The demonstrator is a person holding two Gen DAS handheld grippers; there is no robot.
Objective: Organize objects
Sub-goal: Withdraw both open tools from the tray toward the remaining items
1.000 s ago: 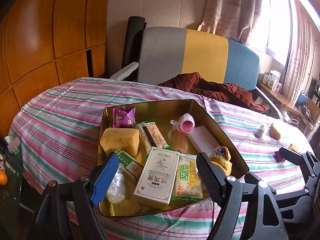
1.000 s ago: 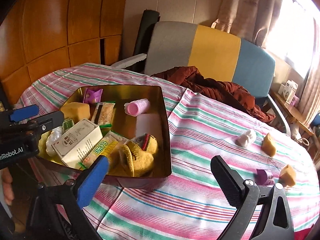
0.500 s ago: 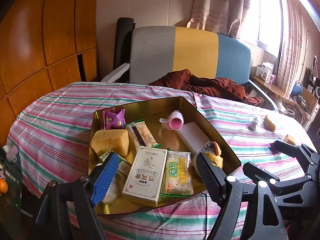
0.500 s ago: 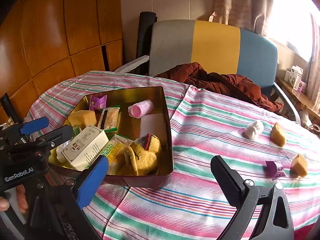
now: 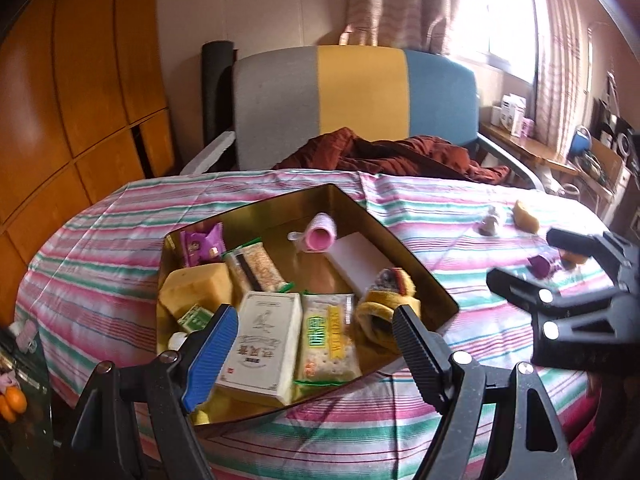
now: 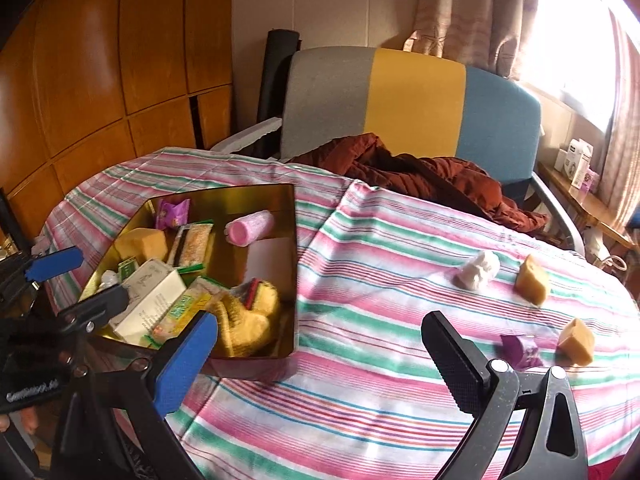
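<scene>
Pulling back and rising, both of them: left hand-held gripper hovering wide and holding nothing over the near end of the gold tin, with more of the striped table showing beneath it than a second ago. Sitting packed below and ahead of its fingers: white box, green cracker pack, yellow knitted piece, sponge, pink roll farther off at the tin's back. Right hand-held gripper also gaping wide and empty, swinging rightward, away from the tin now off to its left. Ahead and to the right of its black finger, still loose on the cloth: purple wrapped sweet, yellow chunk just beside it, a second yellow chunk and a white crumpled lump farther out. Looking like a release just finished and a turn toward the leftovers; probably going for the purple sweet next, nearest the open jaws. Four strays still to gather, tin already crowded.
</scene>
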